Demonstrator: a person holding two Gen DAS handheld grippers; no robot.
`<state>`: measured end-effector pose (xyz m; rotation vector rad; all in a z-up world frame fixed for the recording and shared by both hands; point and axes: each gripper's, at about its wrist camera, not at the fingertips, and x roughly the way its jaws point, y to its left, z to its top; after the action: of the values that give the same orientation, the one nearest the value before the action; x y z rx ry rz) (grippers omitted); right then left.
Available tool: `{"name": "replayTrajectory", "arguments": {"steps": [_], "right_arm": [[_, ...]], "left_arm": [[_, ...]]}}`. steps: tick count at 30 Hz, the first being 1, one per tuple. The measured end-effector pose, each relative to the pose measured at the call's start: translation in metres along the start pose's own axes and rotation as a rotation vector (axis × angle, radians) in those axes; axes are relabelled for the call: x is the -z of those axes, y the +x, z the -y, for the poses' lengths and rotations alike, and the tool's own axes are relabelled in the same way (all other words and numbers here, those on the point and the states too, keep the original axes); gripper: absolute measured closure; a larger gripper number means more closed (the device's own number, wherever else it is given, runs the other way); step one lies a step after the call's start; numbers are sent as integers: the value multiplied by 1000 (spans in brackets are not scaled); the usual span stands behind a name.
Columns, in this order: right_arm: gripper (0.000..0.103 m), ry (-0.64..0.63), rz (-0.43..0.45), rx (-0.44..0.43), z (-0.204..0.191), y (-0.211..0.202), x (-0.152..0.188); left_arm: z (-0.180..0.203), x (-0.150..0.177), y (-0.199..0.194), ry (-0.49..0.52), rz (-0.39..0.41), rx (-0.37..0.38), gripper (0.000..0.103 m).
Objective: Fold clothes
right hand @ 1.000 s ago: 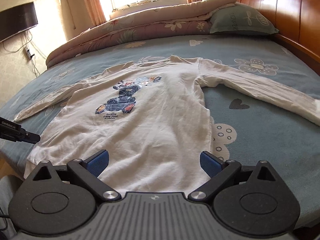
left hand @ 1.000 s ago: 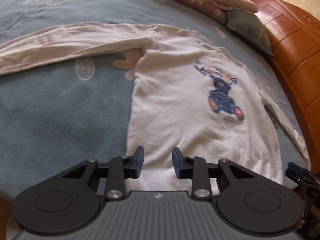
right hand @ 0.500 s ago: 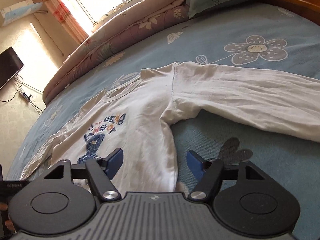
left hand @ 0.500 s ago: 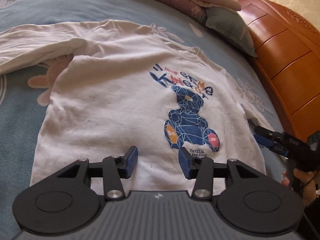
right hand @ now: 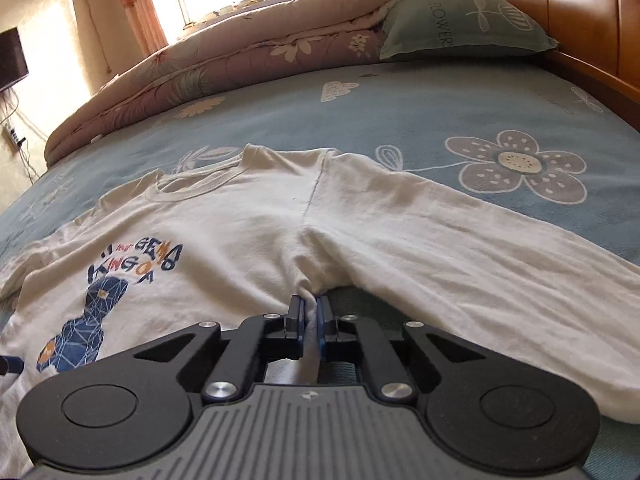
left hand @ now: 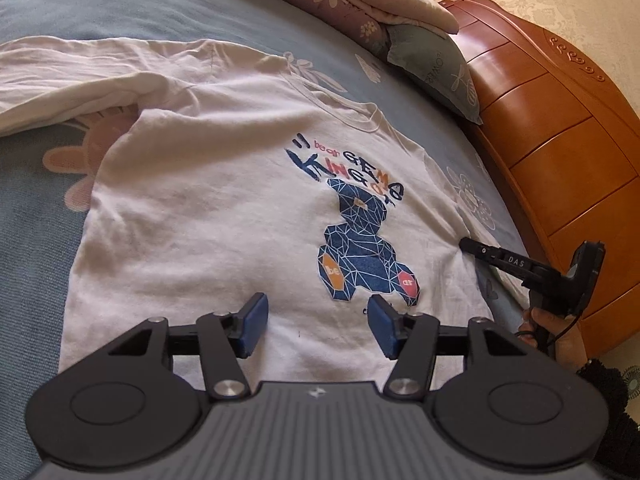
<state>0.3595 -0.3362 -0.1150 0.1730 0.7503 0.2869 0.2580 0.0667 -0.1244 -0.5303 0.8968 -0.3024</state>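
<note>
Cloth is the whole problem here: a white long-sleeved shirt (right hand: 248, 240) lies face up and spread flat on the blue flowered bedsheet (right hand: 400, 120), its bear print (left hand: 360, 256) just ahead of the left gripper (left hand: 318, 322) and its neckline further out towards the pillow (right hand: 460, 28). The right gripper (right hand: 308, 312) has just been closing, and its jaws now stand pressed together on a small pucker of the shirt at the armpit, where the sleeve (right hand: 480, 256) runs away to that gripper's right. The left gripper has just been opening; its blue pads (left hand: 252, 318) stand spread above the lower front of the shirt with nothing pinched between them.

The pinch at the armpit looks thin, only a narrow ridge of fabric, so a quick pull may slide it out of the pads. It cannot be told whether both layers are caught; if only the top one is, lifting would peel the front from the back and bunch the shirt instead of folding it. The bedsheet lies directly under the pucker, and it cannot be told that none of it is nipped in as well; a lift would then drag the sheet along. With the left gripper holding nothing, the hem side is free, so a one-sided pull would likely skew the body and carry the long sleeve across in a crooked heap. Seen from the left wrist, the right gripper sits near the wooden bed frame (left hand: 560, 152), which a wide swing could strike.
</note>
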Motion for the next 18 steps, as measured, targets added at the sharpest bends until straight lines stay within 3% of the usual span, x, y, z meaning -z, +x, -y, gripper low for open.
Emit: {"name": "replayTrajectory", "arguments": {"steps": [4, 6, 7, 9, 11, 13, 16, 17, 18], "right_arm": [[86, 77, -39, -16, 16, 0, -7], [77, 100, -26, 0, 13, -13, -7], [72, 100, -11, 4, 9, -22, -5], [49, 86, 17, -38, -6, -40, 2], [39, 15, 0, -84, -31, -49, 14], [31, -93, -36, -105, -59, -53, 30], [27, -244, -109, -55, -87, -53, 62], [27, -275, -132, -34, -89, -55, 74], [23, -299, -129, -14, -87, -61, 84]], "left_arm": [[1, -8, -6, 12, 1, -43, 46], [6, -13, -9, 66, 18, -95, 42], [9, -15, -10, 94, 27, -122, 41], [16, -12, -5, 152, 10, -130, 41], [23, -9, -1, 210, -7, -137, 40], [33, 6, 4, 320, -27, -193, 39], [40, 33, -3, 487, -42, -317, 33], [34, 39, -11, 480, -48, -322, 26], [27, 45, -20, 469, -52, -324, 25]]}}
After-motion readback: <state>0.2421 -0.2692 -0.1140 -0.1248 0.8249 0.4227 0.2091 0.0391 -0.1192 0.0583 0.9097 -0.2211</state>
